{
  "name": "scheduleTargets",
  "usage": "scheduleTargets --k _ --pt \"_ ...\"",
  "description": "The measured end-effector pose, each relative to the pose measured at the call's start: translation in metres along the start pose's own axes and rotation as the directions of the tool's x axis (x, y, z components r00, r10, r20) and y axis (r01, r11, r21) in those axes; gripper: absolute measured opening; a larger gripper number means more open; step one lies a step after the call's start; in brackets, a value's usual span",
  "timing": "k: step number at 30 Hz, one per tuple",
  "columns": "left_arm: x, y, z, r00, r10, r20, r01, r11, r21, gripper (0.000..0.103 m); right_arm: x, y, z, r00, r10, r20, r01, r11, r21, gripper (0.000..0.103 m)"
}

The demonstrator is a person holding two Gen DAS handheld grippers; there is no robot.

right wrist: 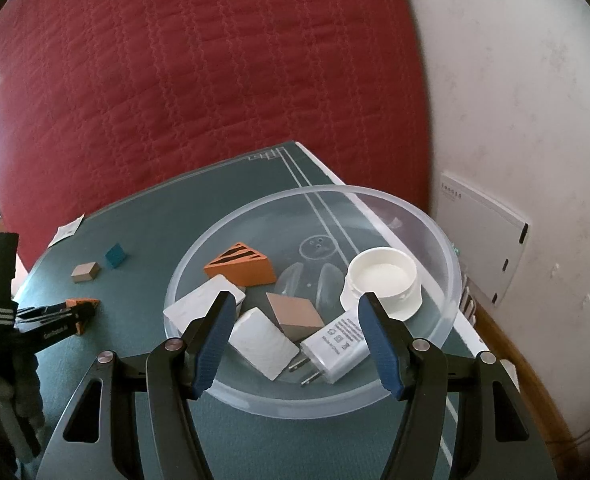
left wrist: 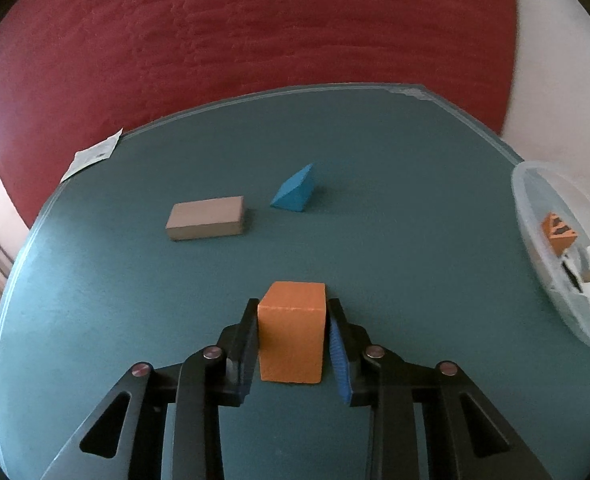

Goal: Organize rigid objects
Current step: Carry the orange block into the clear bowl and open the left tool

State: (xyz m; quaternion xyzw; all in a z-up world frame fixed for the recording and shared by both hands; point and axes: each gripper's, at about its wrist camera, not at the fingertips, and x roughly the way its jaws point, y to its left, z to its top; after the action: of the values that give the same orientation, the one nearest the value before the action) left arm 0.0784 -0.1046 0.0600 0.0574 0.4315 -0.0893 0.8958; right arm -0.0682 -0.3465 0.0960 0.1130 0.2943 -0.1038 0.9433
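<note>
My left gripper [left wrist: 293, 312] is shut on an orange block [left wrist: 291, 332] that rests on the green table [left wrist: 395, 220]; it also shows at the left of the right wrist view [right wrist: 81, 312]. Beyond it lie a tan block [left wrist: 206, 218] and a blue wedge [left wrist: 295, 190]. My right gripper [right wrist: 297, 300] is open and empty above a clear plastic bowl [right wrist: 447, 256]. The bowl holds an orange striped wedge [right wrist: 241, 266], a brown block [right wrist: 295, 314], two white blocks [right wrist: 263, 342], a white charger plug [right wrist: 337, 342] and a white cap [right wrist: 383, 280].
A red quilted bed [right wrist: 195, 80] lies behind the table. A white wall [right wrist: 515, 100] with a white panel [right wrist: 483, 232] stands at the right. A paper slip [left wrist: 91, 156] lies at the table's far left edge. The bowl [left wrist: 535, 240] sits at the table's right edge.
</note>
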Motion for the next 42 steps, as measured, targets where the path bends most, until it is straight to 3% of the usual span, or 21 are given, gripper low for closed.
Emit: scheduleTargets --k 18,36,37,42 --pt "-0.054 -0.104 0.029 0.984 -0.132 0.121 0.108 0.977 0.184 0.033 -0.002 -0.005 -0.001 1.0 0.0 0.005 0.0 1.0 0.019 0.065" --pt "-0.064 -0.17 0.03 0.964 -0.237 0.124 0.19 0.932 0.308 0.034 -0.005 -0.027 0.004 0.997 -0.068 0.02 0.066 0.995 0.081 0.065" --pt "-0.064 -0.172 0.03 0.963 -0.237 0.127 0.19 0.933 0.305 0.036 -0.005 -0.027 0.004 0.997 -0.07 0.018 0.068 0.994 0.084 0.065" --pt "-0.058 -0.166 0.032 0.969 -0.204 0.14 0.162 0.951 0.262 0.069 -0.003 -0.032 0.005 0.998 -0.069 0.007 0.068 0.993 0.101 0.066"
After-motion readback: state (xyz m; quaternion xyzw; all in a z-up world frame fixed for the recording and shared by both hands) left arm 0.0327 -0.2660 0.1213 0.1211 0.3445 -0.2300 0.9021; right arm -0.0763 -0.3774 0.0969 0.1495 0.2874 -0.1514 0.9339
